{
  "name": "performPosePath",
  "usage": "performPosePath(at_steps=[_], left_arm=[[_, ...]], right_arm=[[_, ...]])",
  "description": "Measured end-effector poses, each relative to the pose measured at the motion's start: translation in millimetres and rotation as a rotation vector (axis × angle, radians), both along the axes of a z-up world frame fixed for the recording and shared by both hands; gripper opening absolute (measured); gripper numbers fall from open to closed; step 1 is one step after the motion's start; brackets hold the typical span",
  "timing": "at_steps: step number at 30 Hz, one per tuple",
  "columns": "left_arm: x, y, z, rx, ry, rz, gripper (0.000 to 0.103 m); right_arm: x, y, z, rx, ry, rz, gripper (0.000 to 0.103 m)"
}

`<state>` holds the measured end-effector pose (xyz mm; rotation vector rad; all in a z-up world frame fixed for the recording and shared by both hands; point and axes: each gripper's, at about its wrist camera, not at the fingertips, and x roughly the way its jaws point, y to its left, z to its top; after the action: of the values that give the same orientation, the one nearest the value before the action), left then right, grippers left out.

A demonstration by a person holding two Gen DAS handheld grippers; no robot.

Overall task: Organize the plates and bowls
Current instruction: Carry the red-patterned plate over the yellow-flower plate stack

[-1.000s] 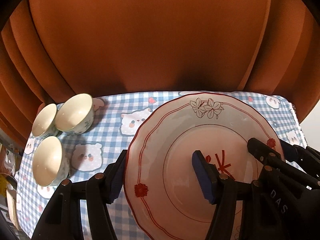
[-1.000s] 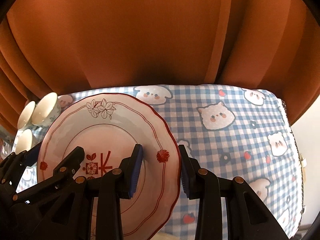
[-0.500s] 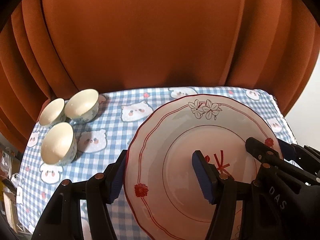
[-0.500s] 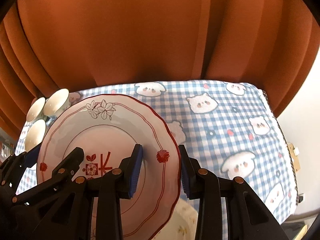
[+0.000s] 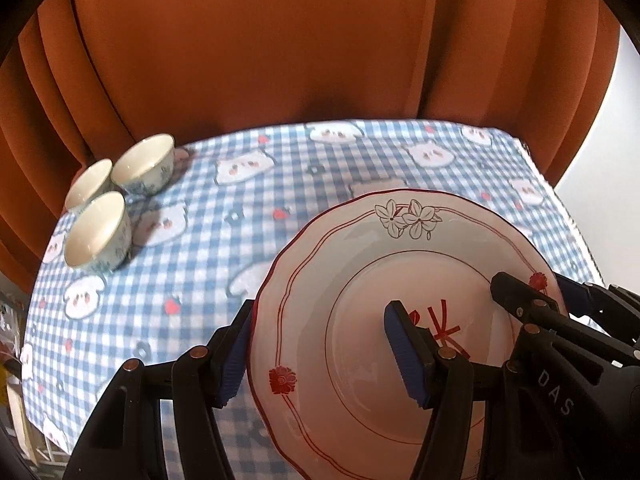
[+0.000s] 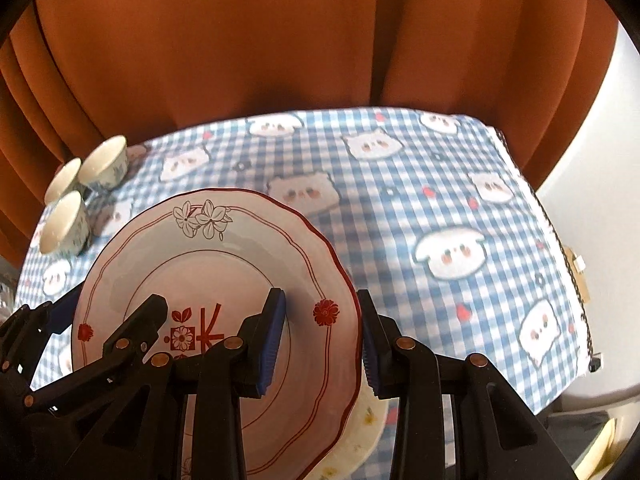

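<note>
Plate, white with a scalloped dark-red rim, carried above the table and tilted toward the cameras. Both tools grip it from opposite edges.

Left gripper: blue pads straddle the plate's rim at about 9 o'clock, 1 finger under the plate, the other on its face. Pinching the plate.

Right gripper: pads clamp the rim at about 3 o'clock in the same way, 1 on the face, 1 behind. Pinching the plate. Seen from the left wrist view, its black body carries raised letters "DAS"; anything further is cut off.

Plate markings: 2 outlined flowers at 12 o'clock on the rim band, a red flower stamp at each gripped side, and in the centre a red square flower emblem beside a red character-like mark. Cannot read the mark as a word.

Under the plate's lower right edge in the right wrist view, a second plate, cream with small yellow flowers, only partly showing.

3 bowls, small, white inside with blue-green pattern outside, clustered touching or nearly so at the table's far left corner, about 10 o'clock from the plate, well apart from it.

Cloth on the table is blue-white gingham with cartoon animal faces and small red shapes. Orange curtain hangs behind the table; pale wall at far right.
</note>
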<state>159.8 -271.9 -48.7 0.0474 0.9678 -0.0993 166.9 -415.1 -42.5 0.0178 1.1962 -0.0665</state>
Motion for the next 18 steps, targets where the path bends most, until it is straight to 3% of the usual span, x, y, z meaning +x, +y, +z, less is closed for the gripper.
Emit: performPosePath(at_steps=[9,18], left_arm=[[-16.1,-28.0,-40.0,-0.011,0.087,0.005,0.064],[-20.0,-38.1,-64.2,0.005,0.12,0.048,0.064]], right_arm=[[-19.6,-26.4,-32.1,-0.009,0.074,0.018,0.038],[-24.4,-42.4,-63.2,0.013,0.109,0.05,0.038]])
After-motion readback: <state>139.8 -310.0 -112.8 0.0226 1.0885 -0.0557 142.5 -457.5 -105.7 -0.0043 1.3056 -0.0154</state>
